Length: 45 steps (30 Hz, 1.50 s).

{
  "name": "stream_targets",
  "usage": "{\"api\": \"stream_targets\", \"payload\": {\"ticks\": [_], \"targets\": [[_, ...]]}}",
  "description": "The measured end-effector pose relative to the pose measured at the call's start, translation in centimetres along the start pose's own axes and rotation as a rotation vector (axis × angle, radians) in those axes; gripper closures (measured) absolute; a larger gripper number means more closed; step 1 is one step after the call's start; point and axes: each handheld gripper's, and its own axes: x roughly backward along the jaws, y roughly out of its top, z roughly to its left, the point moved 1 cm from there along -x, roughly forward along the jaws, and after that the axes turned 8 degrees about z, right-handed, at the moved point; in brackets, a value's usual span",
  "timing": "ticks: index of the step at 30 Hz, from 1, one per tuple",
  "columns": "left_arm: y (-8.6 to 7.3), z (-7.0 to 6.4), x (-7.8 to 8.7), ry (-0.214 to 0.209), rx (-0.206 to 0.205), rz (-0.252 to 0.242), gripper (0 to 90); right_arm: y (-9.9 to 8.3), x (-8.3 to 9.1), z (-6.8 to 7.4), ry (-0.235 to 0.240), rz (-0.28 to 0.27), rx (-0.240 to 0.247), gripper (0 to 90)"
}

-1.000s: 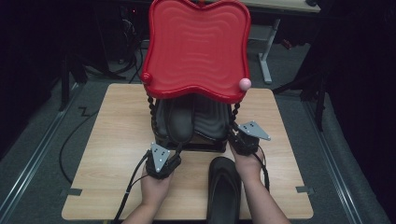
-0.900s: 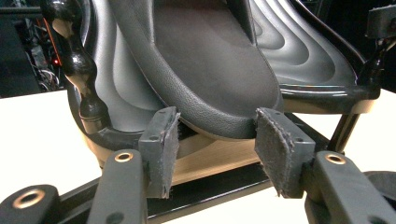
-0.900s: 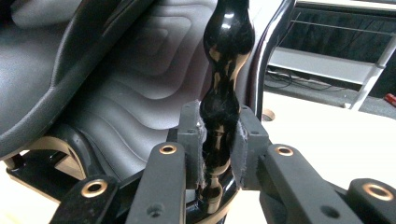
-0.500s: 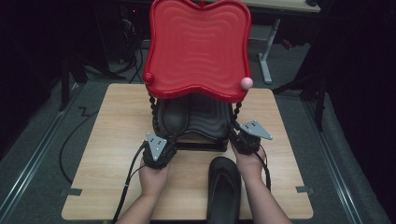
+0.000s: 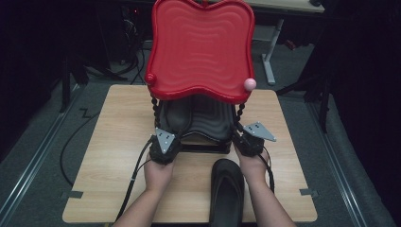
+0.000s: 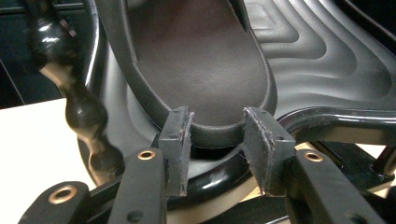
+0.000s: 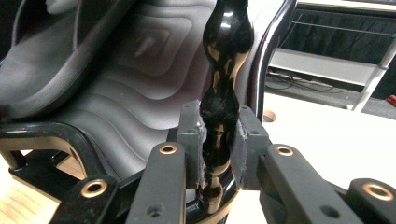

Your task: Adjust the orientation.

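Right gripper (image 7: 218, 140): jaws clamping the glossy black turned post (image 7: 224, 79) of the shoe rack at a narrow waist between two bulges. Judgement: hard and slick, but the waist is keeping the pads from sliding; good bracing hold.

Left gripper (image 6: 217, 140): jaws standing apart, flanking the rounded end of the dark sandal (image 6: 196, 65) without pinching it. The sandal is lying on the rack's lower black rippled shelf (image 6: 327, 56), its end overhanging the front rim.

Judgement: sandal looks light, with a thick, slightly yielding foam-like sole and matte, grippy surface; not fragile. Best hold is across the sole edge at this end.

High view: second sandal (image 5: 227, 194) is lying on the wooden table (image 5: 108, 156) between the forearms; red shelf (image 5: 201, 47) is sitting above.
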Motion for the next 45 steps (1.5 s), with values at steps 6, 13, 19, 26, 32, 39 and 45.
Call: {"api": "stream_targets", "payload": {"ticks": [6,13,19,26,32,39,45], "targets": [[0.4,0.2,0.8,-0.009,0.011,-0.026,55.8,0.0,0.0,-0.1,0.001,0.000,-0.003,75.8],[0.4,0.1,1.3,-0.032,0.019,-0.020,52.2,0.1,-0.2,-1.2,-0.015,0.004,-0.016,76.0],[-0.2,-0.2,3.2,-0.085,0.043,0.022,51.3,0.1,-0.3,-1.2,-0.014,-0.004,-0.016,75.9],[-0.5,1.3,3.6,-0.055,0.032,0.049,51.2,0.3,-0.4,-0.9,-0.017,0.006,-0.017,76.0],[-0.3,2.1,4.7,-0.063,-0.002,0.073,50.8,0.9,-1.3,-1.1,-0.020,0.023,-0.021,75.8],[-0.3,5.1,8.3,-0.068,-0.015,0.154,49.2,0.2,1.1,-1.1,0.000,0.034,-0.043,55.7],[-0.5,8.3,11.7,-0.005,-0.044,0.135,47.5,-4.5,6.2,0.0,0.029,0.093,-0.029,52.2]]}}
